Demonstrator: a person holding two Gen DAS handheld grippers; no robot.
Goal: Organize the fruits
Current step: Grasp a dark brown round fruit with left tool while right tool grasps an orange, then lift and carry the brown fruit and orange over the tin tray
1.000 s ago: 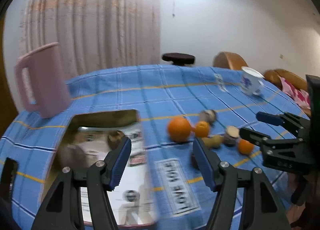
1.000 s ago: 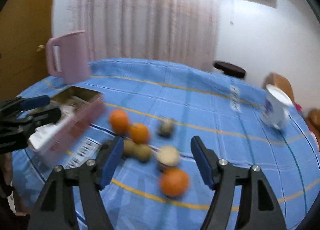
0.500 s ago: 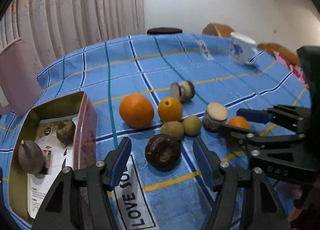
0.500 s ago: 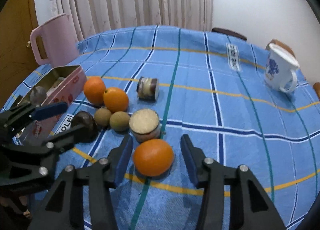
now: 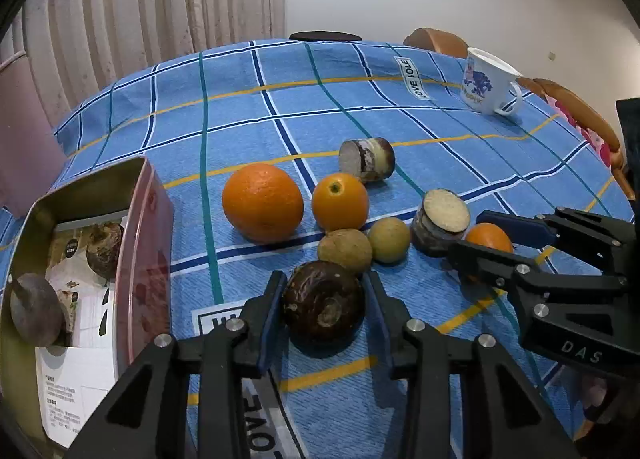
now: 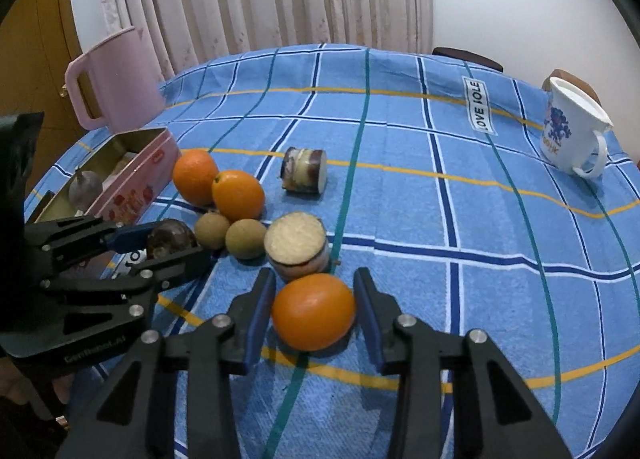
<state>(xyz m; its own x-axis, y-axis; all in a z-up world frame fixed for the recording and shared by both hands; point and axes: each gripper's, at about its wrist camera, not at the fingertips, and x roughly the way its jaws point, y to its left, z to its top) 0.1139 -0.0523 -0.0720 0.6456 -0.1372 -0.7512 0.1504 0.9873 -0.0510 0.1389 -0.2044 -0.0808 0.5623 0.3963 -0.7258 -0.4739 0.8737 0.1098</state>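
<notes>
My left gripper (image 5: pixel 325 301) has its jaws around a dark brown fruit (image 5: pixel 323 307) on the blue cloth, pads close on both sides. My right gripper (image 6: pixel 315 309) straddles a small orange (image 6: pixel 313 311), with slim gaps at each pad. Two more oranges (image 5: pixel 263 201) (image 5: pixel 339 202) and two small tan fruits (image 5: pixel 345 250) (image 5: pixel 388 239) lie behind. A pink tin (image 5: pixel 146 251) at the left holds two dark fruits (image 5: pixel 105 243). The tin also shows in the right wrist view (image 6: pixel 136 175).
Two short jars lie on the cloth, one on its side (image 5: pixel 367 159) and one near the small orange (image 5: pixel 440 221). A white mug (image 6: pixel 570 135) stands far right and a pink jug (image 6: pixel 114 79) far left. Chairs sit behind the table.
Both grippers moved forward and down. The left one now has the dark fruit between its jaws and the right one has the small orange. Both jaws have narrowed.
</notes>
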